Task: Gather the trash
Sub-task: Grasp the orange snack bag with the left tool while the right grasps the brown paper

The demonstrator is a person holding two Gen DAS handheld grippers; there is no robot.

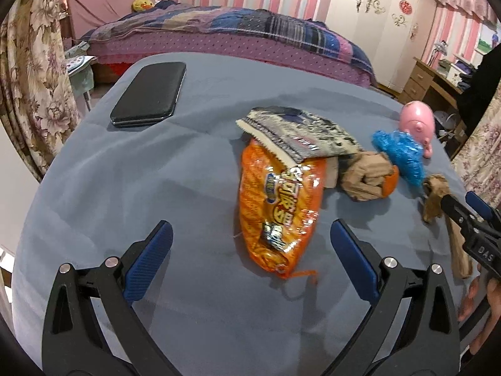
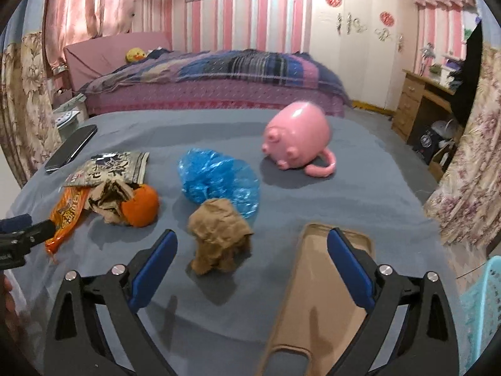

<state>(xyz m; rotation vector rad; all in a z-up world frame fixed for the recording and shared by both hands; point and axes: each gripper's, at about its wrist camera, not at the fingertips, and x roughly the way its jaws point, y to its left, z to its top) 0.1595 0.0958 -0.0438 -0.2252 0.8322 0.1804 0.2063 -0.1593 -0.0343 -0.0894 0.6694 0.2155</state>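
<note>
Crumpled brown paper wad (image 2: 219,235) sits on the blue table (image 2: 360,194), just ahead of the right gripper (image 2: 250,269), whose jaws gape empty. Light and springy, it should pinch across its middle. Left gripper (image 1: 250,260) hangs spread over the slippery orange snack bag (image 1: 278,210).

phone (image 1: 147,95) left of wrappers (image 1: 278,185) (piled)

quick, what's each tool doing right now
left tool: open, holding nothing, over the orange wrapper.
right tool: open, holding nothing, around the brown paper wad.
</note>
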